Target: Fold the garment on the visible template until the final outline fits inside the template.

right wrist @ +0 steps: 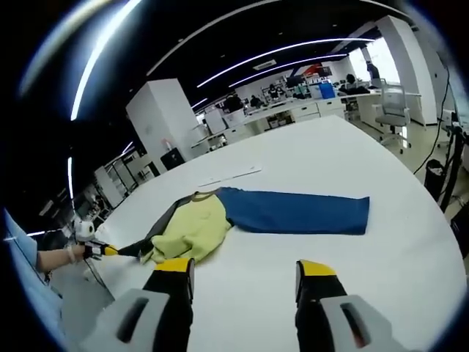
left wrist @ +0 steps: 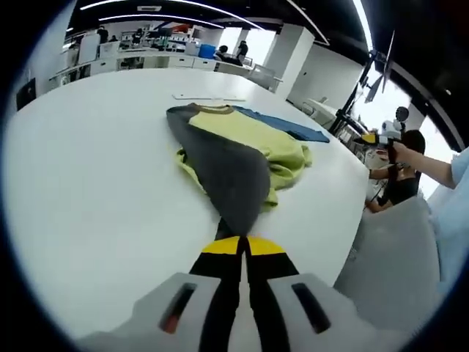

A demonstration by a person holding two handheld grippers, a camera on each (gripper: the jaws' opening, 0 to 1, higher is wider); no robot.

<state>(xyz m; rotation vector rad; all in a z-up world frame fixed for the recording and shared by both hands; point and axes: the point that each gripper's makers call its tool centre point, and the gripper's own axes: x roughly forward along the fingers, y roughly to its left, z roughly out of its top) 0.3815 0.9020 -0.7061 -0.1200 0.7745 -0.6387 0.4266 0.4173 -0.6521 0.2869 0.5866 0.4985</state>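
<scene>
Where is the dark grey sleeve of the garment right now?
In the left gripper view the grey sleeve runs from the yellow garment down into the shut left hand-held gripper, pulled across the white table.

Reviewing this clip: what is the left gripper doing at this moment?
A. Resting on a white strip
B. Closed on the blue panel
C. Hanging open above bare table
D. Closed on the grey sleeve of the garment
D. In the left gripper view the left gripper has its jaws together on the tip of the grey sleeve, which stretches from the yellow-green garment toward the camera.
</scene>
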